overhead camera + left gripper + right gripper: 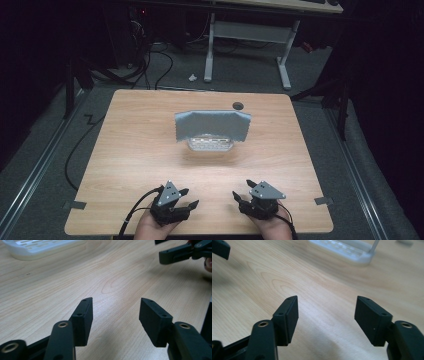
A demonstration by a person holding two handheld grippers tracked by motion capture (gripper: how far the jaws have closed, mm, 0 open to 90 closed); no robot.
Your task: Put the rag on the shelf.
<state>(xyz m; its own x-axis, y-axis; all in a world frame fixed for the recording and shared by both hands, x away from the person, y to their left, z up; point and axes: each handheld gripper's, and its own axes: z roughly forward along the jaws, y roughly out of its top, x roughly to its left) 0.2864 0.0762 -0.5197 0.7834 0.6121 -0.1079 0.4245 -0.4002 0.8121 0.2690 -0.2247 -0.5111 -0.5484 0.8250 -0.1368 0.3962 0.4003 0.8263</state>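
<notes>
High view: grey cloth [212, 125] spans table [125, 150] crosswise.

Light wood-grain table [130, 150], grey cloth [212, 125], white slotted rack [210, 145], black grippers

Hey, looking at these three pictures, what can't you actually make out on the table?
- White tray, high view: its far part is hidden behind the grey cloth.
- Same tray, left gripper view: blurred and cut off by the top edge.
- Dark round spot, high view: too small to identify.
</notes>
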